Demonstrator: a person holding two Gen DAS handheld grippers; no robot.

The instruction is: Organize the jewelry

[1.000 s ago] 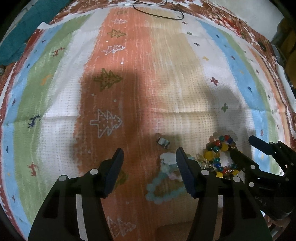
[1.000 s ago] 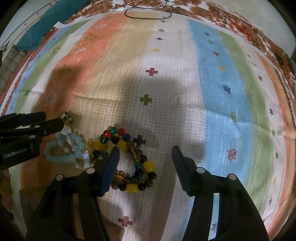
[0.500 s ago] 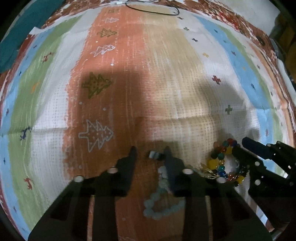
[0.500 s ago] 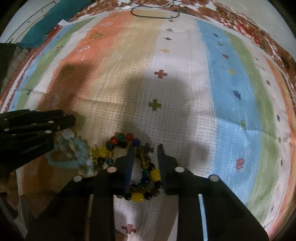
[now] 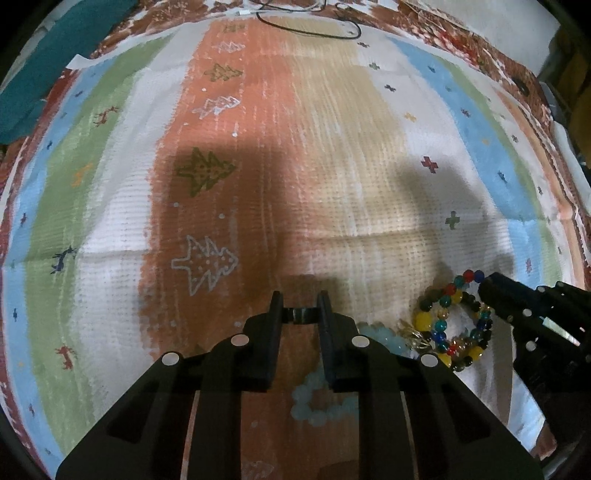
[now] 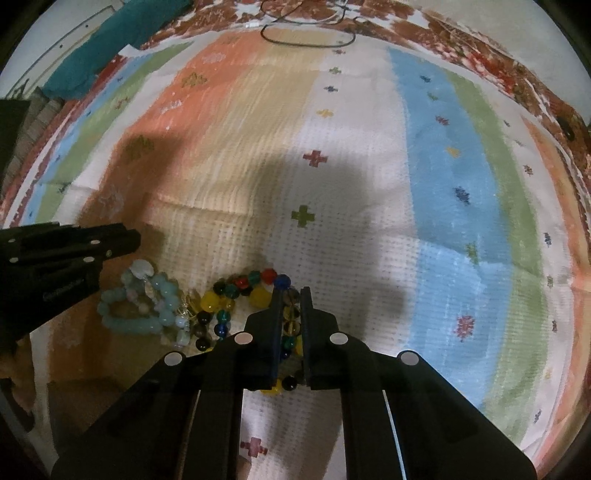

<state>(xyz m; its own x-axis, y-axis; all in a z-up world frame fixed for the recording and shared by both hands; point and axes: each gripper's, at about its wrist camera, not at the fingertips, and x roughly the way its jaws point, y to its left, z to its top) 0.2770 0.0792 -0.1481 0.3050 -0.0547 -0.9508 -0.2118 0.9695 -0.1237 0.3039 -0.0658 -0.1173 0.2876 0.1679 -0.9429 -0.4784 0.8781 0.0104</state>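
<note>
My left gripper [image 5: 299, 308] is shut on a small dark ring-like piece [image 5: 301, 314], pinched between its tips just above the striped cloth. A pale blue bead bracelet [image 5: 317, 410] lies under its right finger. To the right, a multicoloured bead bracelet [image 5: 423, 319] lies on the cloth beside a small gold trinket [image 5: 412, 334]. In the right wrist view my right gripper [image 6: 291, 295] is shut on the multicoloured bead bracelet [image 6: 208, 301], with amber and green beads squeezed between the pads. The pale blue bracelet [image 6: 140, 325] lies left of it, below my left gripper [image 6: 125, 240].
Everything rests on a striped cloth [image 5: 332, 147] with tree and cross motifs. A black cable [image 5: 306, 31] loops at its far edge. A teal fabric [image 5: 26, 92] lies at the far left corner. A fold crosses the cloth's middle.
Both grippers went from wide open to shut. The left closed on the small ring-like piece, the right on the multicoloured bracelet's beads. Both pushed slightly forward.
</note>
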